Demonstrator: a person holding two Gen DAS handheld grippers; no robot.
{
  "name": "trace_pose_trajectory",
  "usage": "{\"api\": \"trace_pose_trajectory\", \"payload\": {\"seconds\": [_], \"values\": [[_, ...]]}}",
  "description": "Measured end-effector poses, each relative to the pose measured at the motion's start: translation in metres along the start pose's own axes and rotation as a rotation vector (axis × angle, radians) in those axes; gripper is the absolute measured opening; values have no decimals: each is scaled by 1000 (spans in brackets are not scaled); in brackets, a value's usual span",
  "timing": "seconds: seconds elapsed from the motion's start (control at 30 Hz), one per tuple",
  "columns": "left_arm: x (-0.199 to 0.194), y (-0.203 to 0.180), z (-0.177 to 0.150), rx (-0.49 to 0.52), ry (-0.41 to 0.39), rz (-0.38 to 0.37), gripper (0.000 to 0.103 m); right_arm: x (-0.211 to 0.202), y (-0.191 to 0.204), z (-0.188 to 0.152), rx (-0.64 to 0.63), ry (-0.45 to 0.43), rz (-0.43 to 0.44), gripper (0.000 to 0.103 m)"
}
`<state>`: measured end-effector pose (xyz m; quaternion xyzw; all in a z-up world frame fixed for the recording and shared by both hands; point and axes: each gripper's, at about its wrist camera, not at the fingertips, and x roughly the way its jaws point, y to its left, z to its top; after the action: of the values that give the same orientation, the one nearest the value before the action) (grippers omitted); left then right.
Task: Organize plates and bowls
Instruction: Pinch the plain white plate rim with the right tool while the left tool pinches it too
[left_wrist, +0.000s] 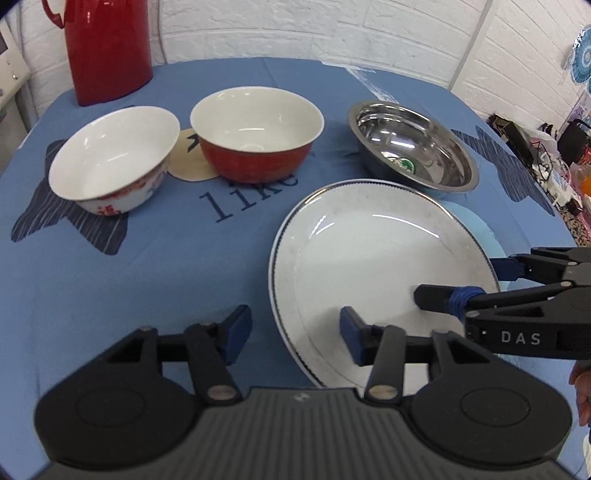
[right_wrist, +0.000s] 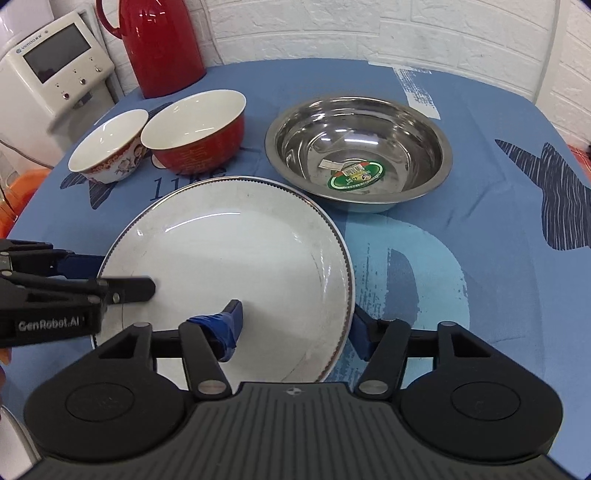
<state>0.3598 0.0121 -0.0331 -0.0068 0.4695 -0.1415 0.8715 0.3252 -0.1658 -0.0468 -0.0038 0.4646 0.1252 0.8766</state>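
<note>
Right wrist: both grippers, right and left, spread astride plate rims; steel bowl crowds its 1 o'clock edge.

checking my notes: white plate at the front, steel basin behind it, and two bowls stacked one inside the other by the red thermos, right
Not quite. The two bowls are not stacked: the patterned white bowl and the red bowl stand side by side on the cloth, as the left wrist view shows. The rest holds: white plate in front, steel basin behind it, red thermos nearby.
</note>
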Motion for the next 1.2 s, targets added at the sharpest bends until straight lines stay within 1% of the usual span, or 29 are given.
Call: {"api": "trace_pose_trajectory", "payload": {"seconds": [0.03, 0.07, 0.13, 0.17, 0.23, 0.3, 0.4, 0.53, 0.63, 0.77, 0.9, 1.0, 1.2], "values": [[-1, 1, -1, -22, -6, -18, 22, -1, -3, -1, 17, -6, 0, 30], [-2, 2, -1, -49, -5, -22, 20, -2, -7, -2, 45, -11, 4, 24], [-3, 4, -1, -67, -1, -17, 19, -5, -9, -6, 71, -8, 29, 23], [-5, 4, -1, -76, 7, -19, 15, -7, -7, -8, 72, -7, 33, 23], [-9, 6, -3, -88, 34, -26, 15, -11, -3, -15, 94, -6, 49, 24], [-15, 8, -8, -85, 40, -25, 14, -15, -1, -19, 125, -11, 79, 24], [-28, 13, -16, -95, 45, -30, 14, -28, 11, -23, 117, -26, 91, 25], [-59, 10, -23, -78, -8, -2, 14, -53, 28, -30, 77, -57, 94, 26], [-89, 5, -33, -55, -59, 3, 14, -71, 35, -42, 92, -90, 111, 28], [-124, 3, -58, -40, -97, 11, 14, -95, 49, -64, 105, -124, 151, 28], [-153, 10, -94, -63, -115, 14, 14, -120, 73, -87, 74, -143, 179, 29], [-169, 19, -122, -81, -125, 28, 14, -125, 92, -104, 40, -130, 195, 30], [-188, 35, -177, -105, -116, 70, 15, -129, 125, -135, -2, -106, 225, 30]]}}
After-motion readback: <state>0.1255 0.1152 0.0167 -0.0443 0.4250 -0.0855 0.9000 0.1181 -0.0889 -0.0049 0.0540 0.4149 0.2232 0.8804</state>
